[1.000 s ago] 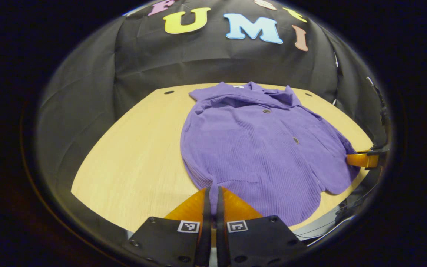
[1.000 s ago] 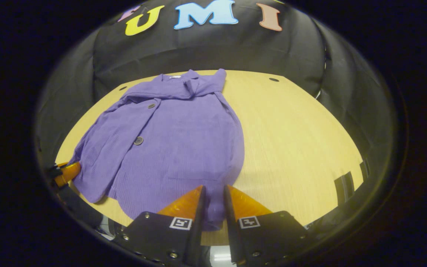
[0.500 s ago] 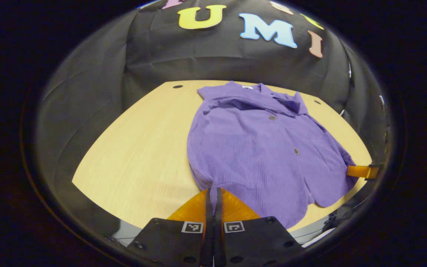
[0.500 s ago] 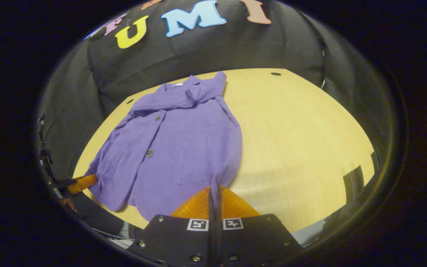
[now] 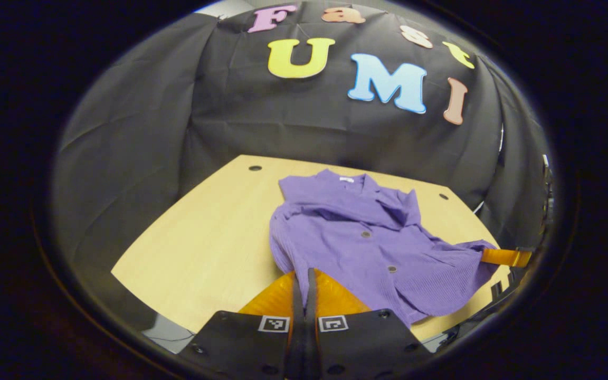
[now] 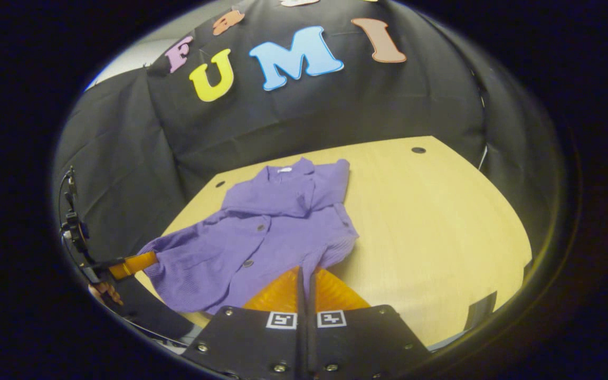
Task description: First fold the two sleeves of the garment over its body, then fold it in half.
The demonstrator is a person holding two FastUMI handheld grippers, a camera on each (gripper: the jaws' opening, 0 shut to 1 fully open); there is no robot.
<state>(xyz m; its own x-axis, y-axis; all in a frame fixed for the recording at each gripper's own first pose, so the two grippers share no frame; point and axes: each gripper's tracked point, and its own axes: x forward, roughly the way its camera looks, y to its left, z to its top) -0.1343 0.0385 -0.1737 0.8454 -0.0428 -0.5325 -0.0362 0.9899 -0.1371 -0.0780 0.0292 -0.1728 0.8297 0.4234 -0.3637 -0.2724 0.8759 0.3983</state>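
on the pale wooden table (image 5: 198, 253) lies the purple garment (image 5: 357, 237), collar toward the black cloth wall (image 5: 283, 116), its near hem raised off the wood at both corners. the left gripper (image 5: 304, 277) is pinched closed on one hem corner, and the right gripper (image 6: 304, 274) is clamped the same way on the other. small dark buttons (image 6: 259, 228) run down the front.
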